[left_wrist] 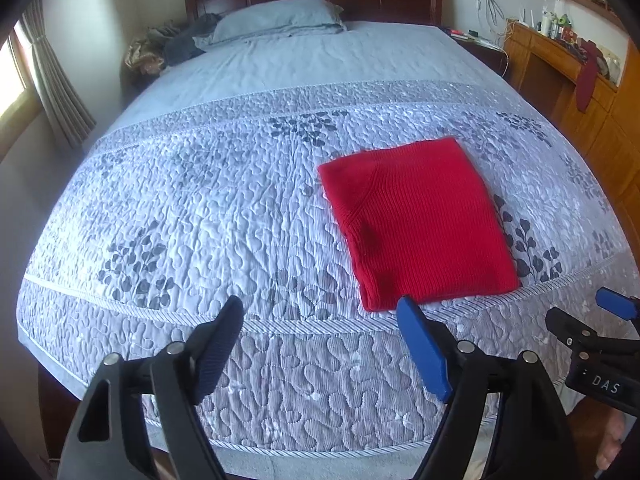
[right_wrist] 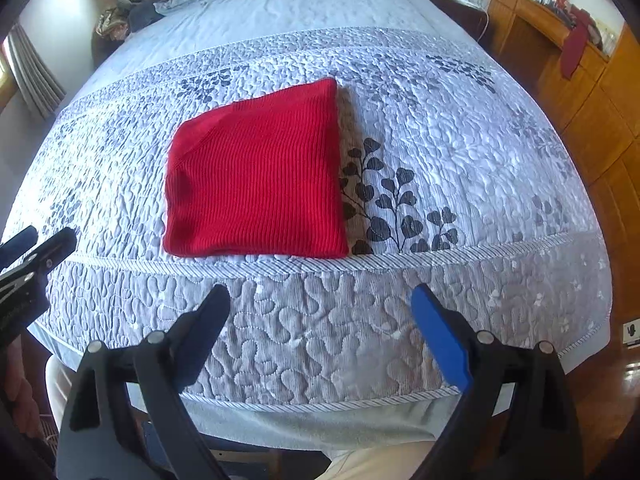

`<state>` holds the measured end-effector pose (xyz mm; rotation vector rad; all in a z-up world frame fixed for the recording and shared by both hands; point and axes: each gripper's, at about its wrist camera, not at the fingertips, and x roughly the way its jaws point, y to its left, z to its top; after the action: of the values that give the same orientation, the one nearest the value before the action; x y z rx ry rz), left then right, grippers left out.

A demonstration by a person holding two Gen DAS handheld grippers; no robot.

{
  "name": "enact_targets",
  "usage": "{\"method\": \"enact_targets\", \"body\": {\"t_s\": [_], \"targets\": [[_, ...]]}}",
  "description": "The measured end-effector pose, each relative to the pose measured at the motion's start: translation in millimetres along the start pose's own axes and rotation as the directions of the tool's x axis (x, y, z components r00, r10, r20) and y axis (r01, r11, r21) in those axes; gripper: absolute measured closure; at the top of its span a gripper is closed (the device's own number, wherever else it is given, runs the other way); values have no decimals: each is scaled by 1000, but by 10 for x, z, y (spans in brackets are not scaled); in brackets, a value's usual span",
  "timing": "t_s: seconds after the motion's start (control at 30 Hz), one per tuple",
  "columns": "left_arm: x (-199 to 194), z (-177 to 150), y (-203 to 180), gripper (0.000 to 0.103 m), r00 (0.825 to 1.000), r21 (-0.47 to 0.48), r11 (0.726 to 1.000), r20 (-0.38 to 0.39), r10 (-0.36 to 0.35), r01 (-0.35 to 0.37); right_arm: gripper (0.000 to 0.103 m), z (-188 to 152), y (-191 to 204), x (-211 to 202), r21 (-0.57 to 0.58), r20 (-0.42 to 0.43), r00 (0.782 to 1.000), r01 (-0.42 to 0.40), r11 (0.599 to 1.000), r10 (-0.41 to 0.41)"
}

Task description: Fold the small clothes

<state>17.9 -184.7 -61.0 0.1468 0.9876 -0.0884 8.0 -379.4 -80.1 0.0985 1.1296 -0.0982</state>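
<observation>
A red knitted garment [left_wrist: 416,224] lies folded into a flat square near the foot of the bed [left_wrist: 200,200]; the right wrist view shows the same red garment [right_wrist: 256,176] just past the quilt's striped border. My left gripper [left_wrist: 320,308] hovers above the foot edge, to the left of the garment's near corner, jaws wide apart and empty. My right gripper [right_wrist: 322,292] hangs over the quilt's near border in front of the garment, also open with nothing between its fingers. Each gripper shows at the other view's edge: the right one [left_wrist: 592,320], the left one [right_wrist: 36,248].
A grey-blue pillow [left_wrist: 280,20] and dark bundled clothes [left_wrist: 184,44] lie at the head of the bed by the wooden headboard. A wooden desk [left_wrist: 568,68] with bottles and clutter stands on the right, a curtained window [left_wrist: 44,80] on the left. A person's light trousers [right_wrist: 380,460] show below.
</observation>
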Motion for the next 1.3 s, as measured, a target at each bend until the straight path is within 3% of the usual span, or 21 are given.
{"method": "enact_targets", "body": {"t_s": [1.3], "targets": [[171, -86, -27, 20, 999, -10, 1000, -38, 9, -9, 12, 41, 177, 190, -5, -20, 1000, -7, 1000, 7]]}}
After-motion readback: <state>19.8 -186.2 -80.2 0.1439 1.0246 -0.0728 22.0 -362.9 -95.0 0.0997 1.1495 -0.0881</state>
